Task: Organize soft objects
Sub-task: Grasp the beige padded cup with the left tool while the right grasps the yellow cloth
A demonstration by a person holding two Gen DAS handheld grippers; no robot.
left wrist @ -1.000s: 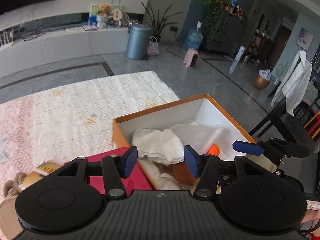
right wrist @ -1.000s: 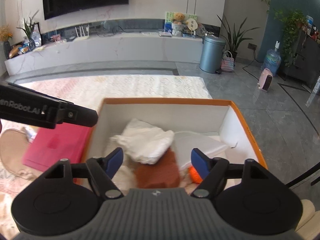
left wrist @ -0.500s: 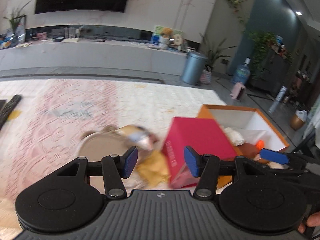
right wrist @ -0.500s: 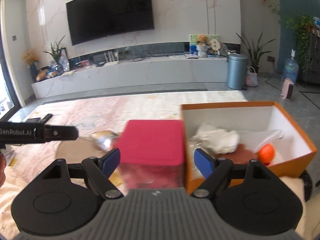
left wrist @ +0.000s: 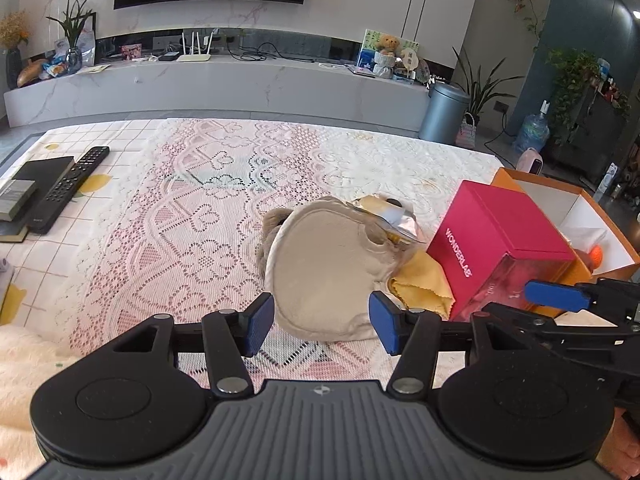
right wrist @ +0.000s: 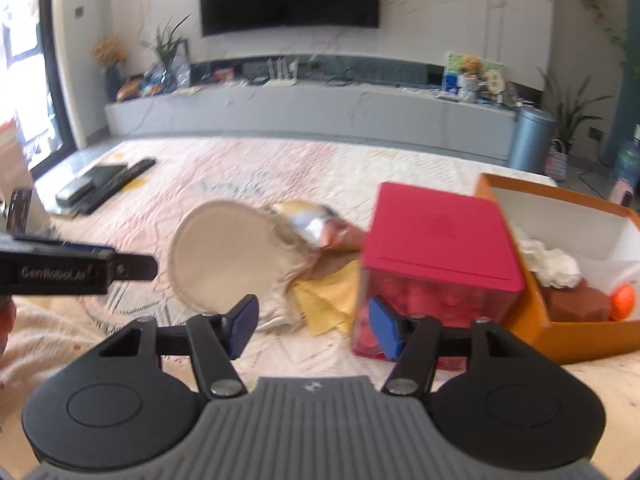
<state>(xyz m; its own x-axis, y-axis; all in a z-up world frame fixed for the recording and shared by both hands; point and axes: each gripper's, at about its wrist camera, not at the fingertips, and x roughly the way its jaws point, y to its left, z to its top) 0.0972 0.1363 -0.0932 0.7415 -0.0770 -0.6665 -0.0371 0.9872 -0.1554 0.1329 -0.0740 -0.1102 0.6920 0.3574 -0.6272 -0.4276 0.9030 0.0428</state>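
I'm lining both up on the round beige fabric pad (left wrist: 328, 268) mid-desk, left of the pink box (left wrist: 500, 248). Left hand-held gripper (left wrist: 322, 322) wide, empty; right hand-held gripper (right wrist: 314, 322) has just been closing, empty. Next: descend, pinch the pad's edge.

Pad (left wrist: 332, 264) left of cube box (left wrist: 500, 240); open box (left wrist: 592, 216) right.
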